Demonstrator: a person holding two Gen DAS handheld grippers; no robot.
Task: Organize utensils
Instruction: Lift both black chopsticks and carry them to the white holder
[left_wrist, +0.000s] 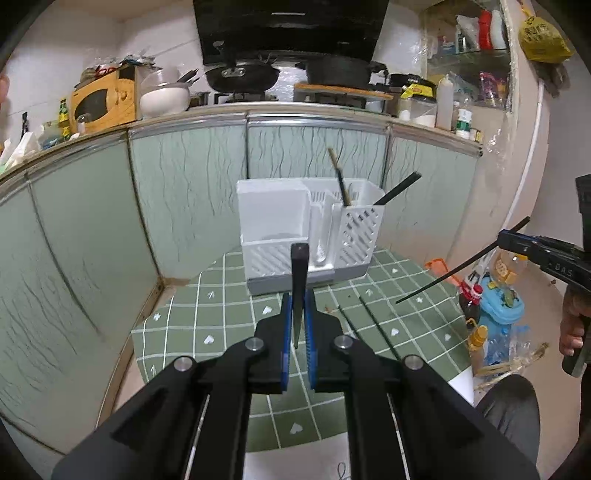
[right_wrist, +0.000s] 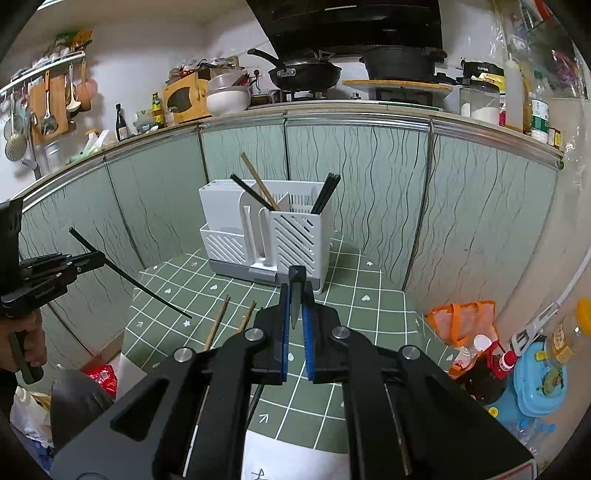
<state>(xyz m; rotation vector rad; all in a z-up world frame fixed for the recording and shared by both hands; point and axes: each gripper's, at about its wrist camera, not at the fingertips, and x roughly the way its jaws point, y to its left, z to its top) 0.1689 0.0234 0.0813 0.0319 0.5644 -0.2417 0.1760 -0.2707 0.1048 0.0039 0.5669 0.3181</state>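
White caddy (right_wrist: 295, 236) holding chopsticks (right_wrist: 325, 194), both hand-held grippers (left_wrist: 298, 295) (right_wrist: 295, 291) each clamping one black chopstick (left_wrist: 299, 273)

The utensil holder (right_wrist: 266, 232) stands on the table (right_wrist: 369, 317), cabinets (right_wrist: 369, 177) behind, chopsticks (right_wrist: 325, 195) inside it

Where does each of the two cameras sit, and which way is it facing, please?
Left wrist: on the left gripper, shut on a black chopstick, facing the white utensil holder; the right gripper and a hand show at right.
Right wrist: on the right gripper, also shut on a black chopstick, facing the same holder; the left gripper shows at left.
Shared: holder, green checked tabletop, cabinets and stove behind.
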